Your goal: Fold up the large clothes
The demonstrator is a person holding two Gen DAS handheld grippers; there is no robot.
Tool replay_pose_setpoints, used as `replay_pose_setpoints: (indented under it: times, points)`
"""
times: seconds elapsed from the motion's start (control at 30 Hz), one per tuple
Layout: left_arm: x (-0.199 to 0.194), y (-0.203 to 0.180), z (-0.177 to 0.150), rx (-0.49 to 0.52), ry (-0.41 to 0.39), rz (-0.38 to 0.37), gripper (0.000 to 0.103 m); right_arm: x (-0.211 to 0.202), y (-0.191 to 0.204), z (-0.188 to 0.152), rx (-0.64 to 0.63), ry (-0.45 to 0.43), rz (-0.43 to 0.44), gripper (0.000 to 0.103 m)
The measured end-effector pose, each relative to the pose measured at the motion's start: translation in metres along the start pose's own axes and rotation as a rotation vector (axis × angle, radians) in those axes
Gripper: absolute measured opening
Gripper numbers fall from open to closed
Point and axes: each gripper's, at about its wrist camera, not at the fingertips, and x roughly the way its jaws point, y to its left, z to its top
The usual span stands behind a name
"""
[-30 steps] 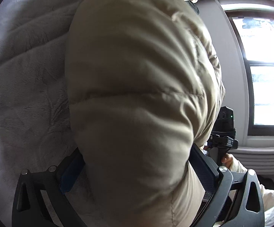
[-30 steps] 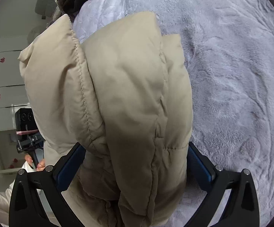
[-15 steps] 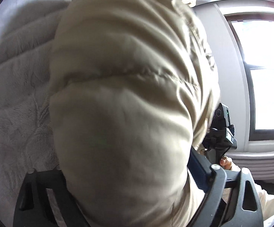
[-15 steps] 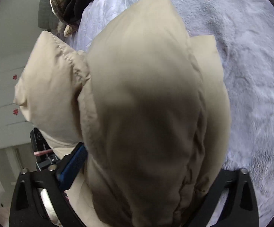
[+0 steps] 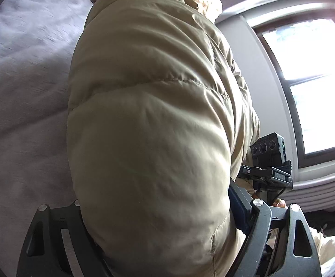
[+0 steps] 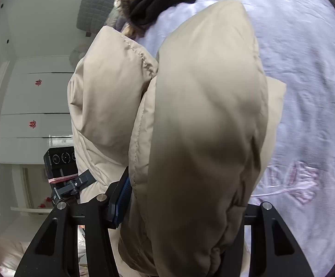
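Left wrist view is almost filled by the beige puffer jacket (image 5: 158, 124), whose padded bulk swells up between the jaws of the left gripper (image 5: 165, 235). Those jaws have just been closing and now press into the padding from both sides, still fairly wide because the fabric is so thick. In the right wrist view the right gripper (image 6: 181, 210) has also just been closing, further than the other, and pinches a thick fold of the same jacket (image 6: 202, 120). The jacket hangs from both grips above the pale grey-lilac bedspread (image 6: 310, 73).

The step in hand looks like carrying the gripped edge up and over to lay one half on the other. To do it well, I judge that both hands should travel together and level with each other, so the padding does not twist between them. The grips must stay firm, since slick, puffy fabric can squirm out as it compresses. Setting the edge down squarely before letting go should keep the fold line straight.

Much is hidden. The left pads of both grippers are buried in fabric, so how deep each bite goes cannot be told. The jacket's hem, sleeves and far edge are out of sight, as is whether any part still touches the bed. A dark and tan pile (image 6: 151, 2) beyond the jacket is cut off and unclear
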Motion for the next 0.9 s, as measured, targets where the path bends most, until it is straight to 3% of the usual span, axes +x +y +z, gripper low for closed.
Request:
replay_pose_setpoints:
  times: [0.17,0.37,0.53,0.67,0.73,0.83,0.9]
  points:
    - [-0.059,0.048,0.008,-0.008,-0.025,0.009,0.086,0.047,0.04,-0.011,-0.034,0.004,0.013,0.057]
    - [-0.131,0.134,0.02,-0.04,-0.012,0.05,0.086,0.147,0.083,-0.019,-0.033,0.026,0.03,0.057]
    - [-0.149,0.217,0.024,-0.132,0.02,0.127,0.091,0.215,0.085,-0.02,0.025,0.055,-0.055,0.061]
    - [-0.154,0.245,0.015,-0.185,0.023,0.147,0.095,0.203,0.091,-0.027,0.043,0.03,-0.14,0.066]
    - [-0.154,0.237,0.015,-0.166,0.004,0.178,0.095,0.184,0.103,-0.034,0.0,0.002,-0.238,0.066]
    - [-0.177,0.224,0.017,-0.106,-0.044,0.267,0.095,0.146,0.126,-0.044,-0.07,-0.108,-0.346,0.066]
    - [-0.198,0.221,0.019,-0.059,-0.114,0.316,0.095,0.128,0.142,-0.051,-0.111,-0.175,-0.335,0.06]
